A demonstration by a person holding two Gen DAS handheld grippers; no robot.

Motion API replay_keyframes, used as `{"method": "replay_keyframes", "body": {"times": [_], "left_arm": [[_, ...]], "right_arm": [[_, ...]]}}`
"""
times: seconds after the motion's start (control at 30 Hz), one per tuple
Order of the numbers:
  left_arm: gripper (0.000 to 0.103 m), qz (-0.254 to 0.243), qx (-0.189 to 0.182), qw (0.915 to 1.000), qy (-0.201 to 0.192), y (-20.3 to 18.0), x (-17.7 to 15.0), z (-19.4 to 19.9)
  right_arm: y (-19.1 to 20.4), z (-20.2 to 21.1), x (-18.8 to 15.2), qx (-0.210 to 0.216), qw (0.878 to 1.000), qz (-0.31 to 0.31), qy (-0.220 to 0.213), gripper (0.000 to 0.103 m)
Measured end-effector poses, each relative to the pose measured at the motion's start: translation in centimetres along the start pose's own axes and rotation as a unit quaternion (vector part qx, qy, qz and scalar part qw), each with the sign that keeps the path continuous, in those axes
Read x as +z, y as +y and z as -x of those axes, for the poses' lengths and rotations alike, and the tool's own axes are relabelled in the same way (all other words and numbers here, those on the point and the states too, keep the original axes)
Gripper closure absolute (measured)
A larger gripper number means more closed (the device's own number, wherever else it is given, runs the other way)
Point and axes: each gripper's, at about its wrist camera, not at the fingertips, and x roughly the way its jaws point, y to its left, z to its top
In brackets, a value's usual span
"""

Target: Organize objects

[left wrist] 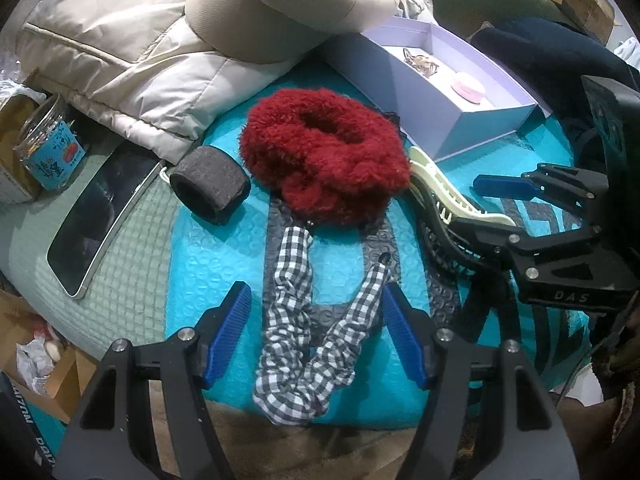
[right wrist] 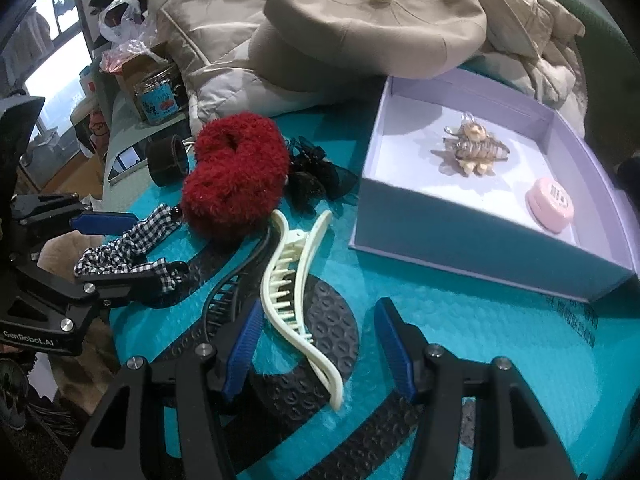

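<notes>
Beige puffer jacket point(left wrist: 132, 60) bunched along the far side w/ a beige cap point(right wrist: 376, 12) on top; teal bubble mailer point(left wrist: 216, 264) w/ dark print is the work surface, lying on a pale green quilted mat point(left wrist: 132, 240). Glass jar w/ blue label point(left wrist: 50, 152) stands at far left just beside a cardboard box point(left wrist: 10, 152), dark-screened tablet point(left wrist: 100, 224) flat on the mat near it. Plastic bag point(right wrist: 120, 20) and more clutter behind the jar in right wrist view, dark navy fabric point(left wrist: 560, 48) at far right behind everything, window point(right wrist: 56, 40) at upper left.
</notes>
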Motion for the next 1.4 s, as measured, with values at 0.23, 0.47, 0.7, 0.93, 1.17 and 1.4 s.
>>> {"method": "replay_keyframes", "body": {"times": [0.23,0.47,0.7,0.93,1.17,1.4], "left_arm": [[0.056,-0.012,0.014,0.9998,-0.007,-0.6,-0.3,0.2],[0.079,-0.021,0.019,0.9996,-0.007,-0.9,-0.7,0.6],[0.082,-0.009,0.014,0.9998,-0.006,-0.6,-1.1,1.2],[0.083,-0.006,0.012,0.9998,-0.014,-0.8,-1.2,2.6],[0.083,-0.012,0.008,0.9996,-0.022,-1.9,-1.0,3.9],[0.083,-0.020,0.003,0.9994,-0.028,-3.5,-0.4,4.8]], "right_arm": [[1.0,-0.1,0.0,-0.012,1.000,0.025,-0.001,0.078],[1.0,0.3,-0.4,-0.004,1.000,0.021,-0.007,0.081],[1.5,1.4,-0.8,0.001,1.000,0.026,-0.018,0.084],[1.1,2.6,-1.1,-0.014,0.999,0.016,-0.025,0.084],[0.4,4.2,-1.7,-0.025,0.999,0.004,-0.036,0.084],[0.1,5.8,-2.7,-0.029,0.999,0.003,-0.042,0.084]]}}
